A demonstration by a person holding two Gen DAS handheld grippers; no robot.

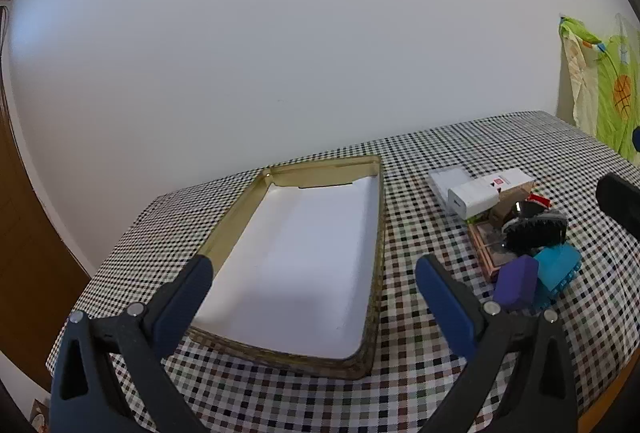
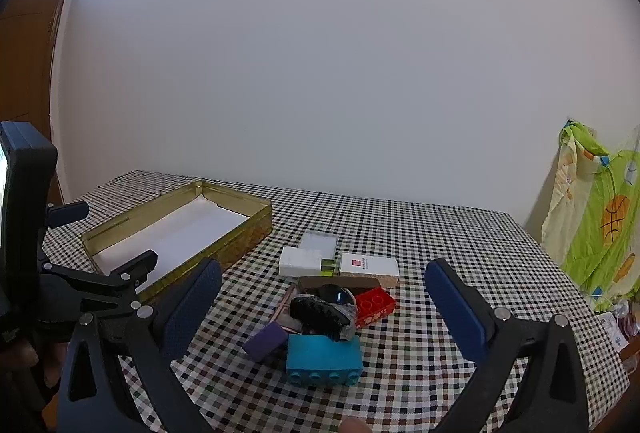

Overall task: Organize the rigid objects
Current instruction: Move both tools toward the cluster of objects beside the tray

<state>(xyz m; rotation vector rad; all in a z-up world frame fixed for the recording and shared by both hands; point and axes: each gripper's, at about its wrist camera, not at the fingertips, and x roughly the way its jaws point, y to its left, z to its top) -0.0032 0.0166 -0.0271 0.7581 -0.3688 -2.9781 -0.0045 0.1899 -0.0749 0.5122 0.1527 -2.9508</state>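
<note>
A gold tin tray [image 1: 378,233] [image 2: 248,229] with a white lining sits on the checkered table. To its right lies a pile of small objects: a teal brick [image 2: 324,359] [image 1: 556,269], a purple block [image 2: 266,341] [image 1: 516,283], a black brush-like piece [image 2: 320,311] [image 1: 534,233], a red brick [image 2: 374,303], white boxes [image 2: 300,261] [image 1: 474,197] and a brown palette [image 1: 490,253]. My left gripper [image 1: 312,273] hovers open over the tray's near end. My right gripper [image 2: 324,281] stands open, framing the pile from above, with nothing held.
A wall rises right behind the table [image 2: 440,245]. A green and yellow printed cloth [image 2: 596,217] [image 1: 604,89] hangs at the right. A brown door [image 1: 24,233] stands at the left. The left gripper's body [image 2: 80,281] shows at the left of the right wrist view.
</note>
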